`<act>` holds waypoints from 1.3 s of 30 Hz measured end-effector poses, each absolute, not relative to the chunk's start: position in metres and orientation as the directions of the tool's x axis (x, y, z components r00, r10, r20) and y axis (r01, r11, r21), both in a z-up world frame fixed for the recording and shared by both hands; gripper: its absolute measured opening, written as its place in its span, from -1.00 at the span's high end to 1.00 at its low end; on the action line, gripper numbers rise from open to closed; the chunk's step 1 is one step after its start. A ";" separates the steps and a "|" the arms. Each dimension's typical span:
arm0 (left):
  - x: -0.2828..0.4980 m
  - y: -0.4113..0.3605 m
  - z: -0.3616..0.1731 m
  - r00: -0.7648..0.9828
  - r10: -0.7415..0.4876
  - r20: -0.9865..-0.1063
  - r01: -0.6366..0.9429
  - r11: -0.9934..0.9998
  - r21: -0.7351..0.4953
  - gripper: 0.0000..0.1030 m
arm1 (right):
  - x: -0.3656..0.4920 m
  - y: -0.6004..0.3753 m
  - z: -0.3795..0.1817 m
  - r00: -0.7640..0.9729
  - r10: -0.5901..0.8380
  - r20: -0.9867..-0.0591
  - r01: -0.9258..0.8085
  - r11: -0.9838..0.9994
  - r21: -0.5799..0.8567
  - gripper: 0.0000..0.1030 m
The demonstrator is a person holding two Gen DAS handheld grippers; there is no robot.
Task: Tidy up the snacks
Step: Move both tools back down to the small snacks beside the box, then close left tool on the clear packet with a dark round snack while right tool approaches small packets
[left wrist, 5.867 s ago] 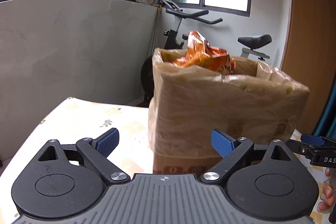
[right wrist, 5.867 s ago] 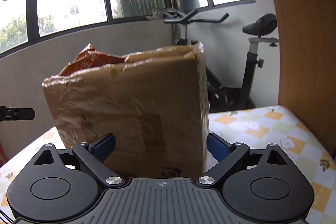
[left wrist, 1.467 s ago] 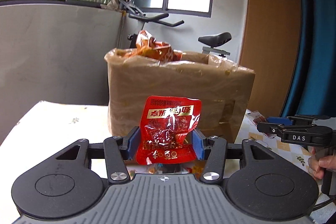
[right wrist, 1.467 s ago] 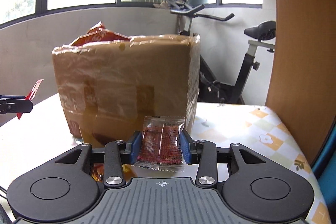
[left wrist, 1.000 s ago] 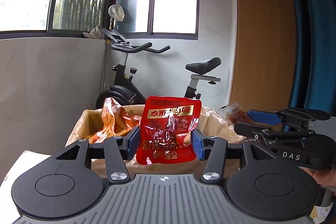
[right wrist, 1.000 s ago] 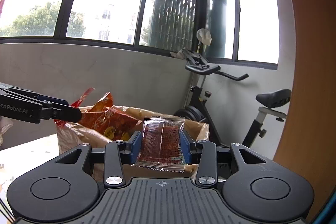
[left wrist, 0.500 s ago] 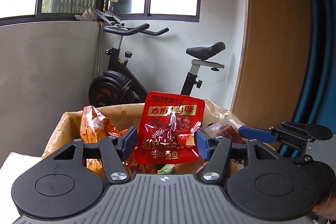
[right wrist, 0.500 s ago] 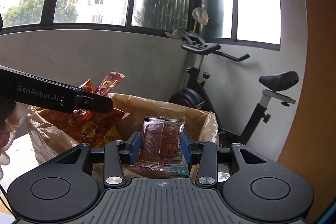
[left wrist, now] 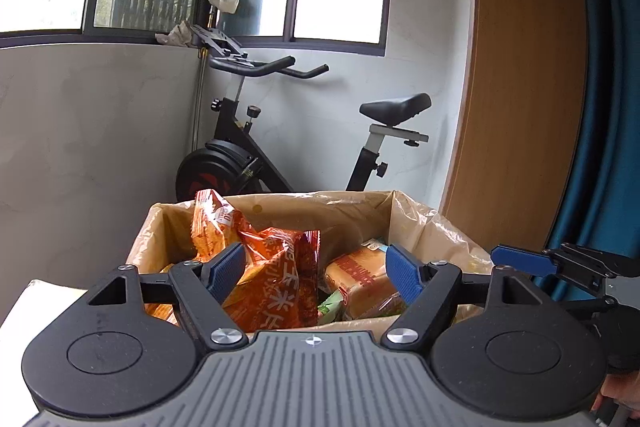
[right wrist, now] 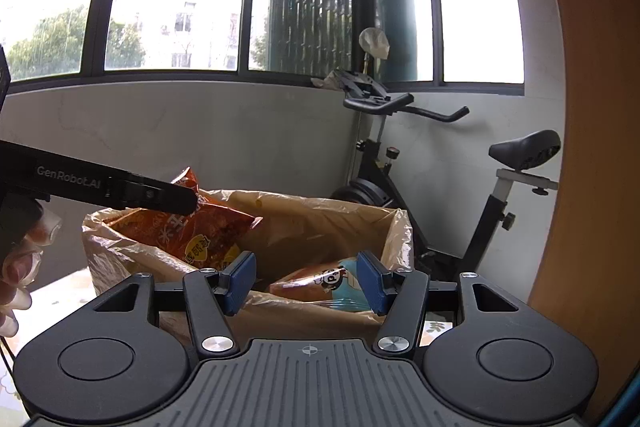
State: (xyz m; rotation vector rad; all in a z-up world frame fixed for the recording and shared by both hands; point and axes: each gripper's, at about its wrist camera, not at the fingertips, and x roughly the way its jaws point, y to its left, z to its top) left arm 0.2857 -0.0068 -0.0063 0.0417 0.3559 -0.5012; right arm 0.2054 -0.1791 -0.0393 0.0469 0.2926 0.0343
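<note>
A cardboard box [left wrist: 320, 201] lined with clear plastic stands open just below both grippers. Inside lie orange snack bags [left wrist: 276, 283] and a bread pack [left wrist: 356, 283]. My left gripper [left wrist: 314, 263] hovers over the box's near edge, its jaws opening with nothing between them. My right gripper [right wrist: 306, 277] hangs over the same box [right wrist: 320, 211], its jaws also opening and empty. Beyond it lie a bread pack [right wrist: 320, 285] and an orange bag [right wrist: 200, 231]. The left gripper's finger [right wrist: 160, 195] crosses the right wrist view.
An exercise bike [left wrist: 256, 163] stands behind the box against a grey wall. A wooden panel [left wrist: 520, 107] and a blue curtain [left wrist: 612, 107] rise at the right. A person's hand [right wrist: 16, 267] shows at the left edge. Patterned tablecloth [right wrist: 60, 291] shows beside the box.
Both grippers have opened. The red packet has left the left jaws and the clear packet has left the right jaws; neither is between the pads now. Both views have dipped toward the box.
</note>
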 end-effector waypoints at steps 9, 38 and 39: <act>0.247 0.023 -0.018 0.809 -0.456 -0.371 0.482 0.876 -0.025 -0.51 | 0.164 -0.188 -0.060 0.959 -0.001 -0.285 0.045 0.988 0.147 -0.02; 0.270 -0.007 -0.162 0.671 -0.363 -0.647 0.400 0.911 -0.097 -0.32 | 0.160 -0.169 -0.202 0.809 0.074 -0.583 0.094 0.963 0.253 -0.01; 0.271 -0.008 -0.164 0.665 -0.363 -0.652 0.403 0.910 -0.096 -0.28 | 0.159 -0.170 -0.202 0.809 0.078 -0.583 0.093 0.961 0.259 -0.01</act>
